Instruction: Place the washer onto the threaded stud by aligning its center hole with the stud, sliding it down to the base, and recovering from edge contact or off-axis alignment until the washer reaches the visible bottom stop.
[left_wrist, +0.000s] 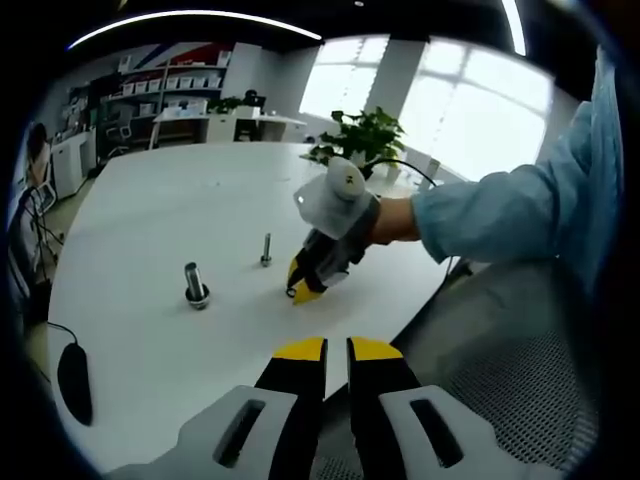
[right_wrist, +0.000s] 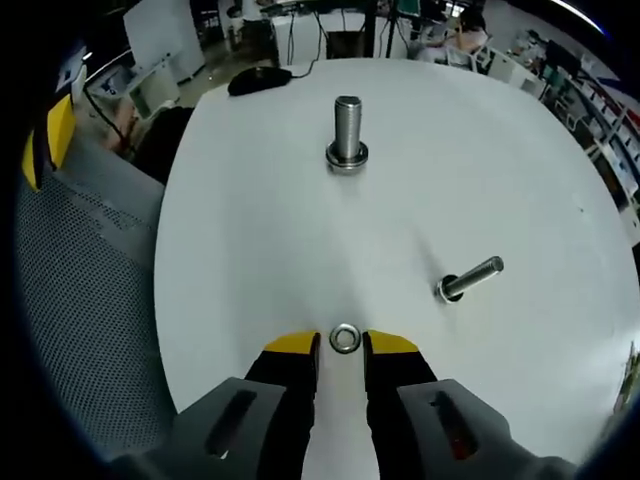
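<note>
The washer (right_wrist: 345, 338) lies flat on the white table (right_wrist: 250, 250), near the edge closest to the right gripper (right_wrist: 341, 346) — it sits between the yellow tips, the jaws a narrow gap apart, and whether the pads touch its rim I cannot tell. Farther in stands the thick stud (right_wrist: 347, 130), upright with a washer at its base, and off toward the table's right side the thin stud (right_wrist: 468, 279). A dark mouse (right_wrist: 258, 79) rests by the far edge. From the left gripper view, that right gripper (left_wrist: 297, 292) shows tips-down on the table, held by a blue-sleeved hand (left_wrist: 385, 220); the left gripper (left_wrist: 337, 349) hangs off the near edge, jaws almost closed, holding nothing.
</note>
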